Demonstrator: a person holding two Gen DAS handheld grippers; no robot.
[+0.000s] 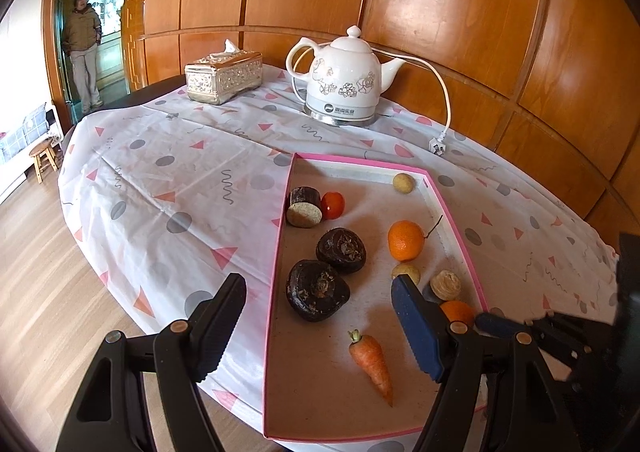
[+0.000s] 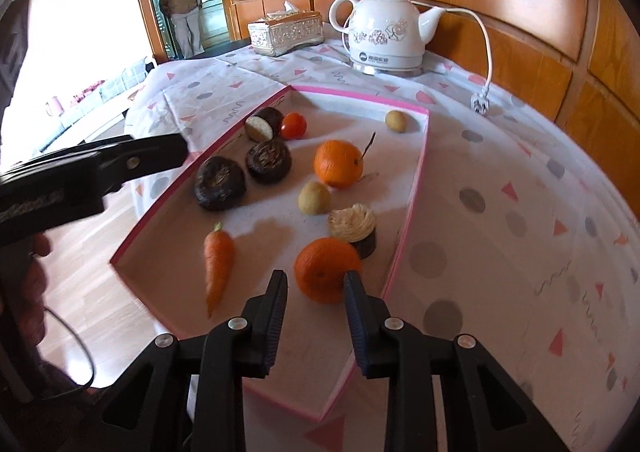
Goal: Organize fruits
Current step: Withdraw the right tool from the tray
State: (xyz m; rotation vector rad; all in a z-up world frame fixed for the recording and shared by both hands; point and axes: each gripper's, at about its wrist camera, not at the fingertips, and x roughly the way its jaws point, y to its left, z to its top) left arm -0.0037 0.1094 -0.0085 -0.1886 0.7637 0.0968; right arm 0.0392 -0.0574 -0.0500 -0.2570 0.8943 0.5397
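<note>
A pink-rimmed tray [image 1: 280, 252] [image 2: 412, 188] holds several fruits: two oranges [image 1: 405, 240] [image 2: 326, 270], dark water chestnuts [image 1: 318, 290] [image 2: 219, 182], a cherry tomato [image 1: 333, 205] [image 2: 293, 125], a carrot [image 1: 372, 364] [image 2: 218, 260] and small yellow-brown fruits [image 2: 314, 197]. My left gripper [image 1: 320, 328] is open above the tray's near end, with a dark chestnut between its fingers' line. My right gripper [image 2: 316, 284] is open, its fingers either side of the near orange, just short of it.
A white electric kettle [image 1: 344, 80] [image 2: 386, 28] with a loose cord and plug [image 1: 438, 146] stands at the back. A silver tissue box [image 1: 224, 76] [image 2: 286, 32] sits to its left. A person [image 1: 82, 48] stands in the doorway. The table edge drops to wooden floor on the left.
</note>
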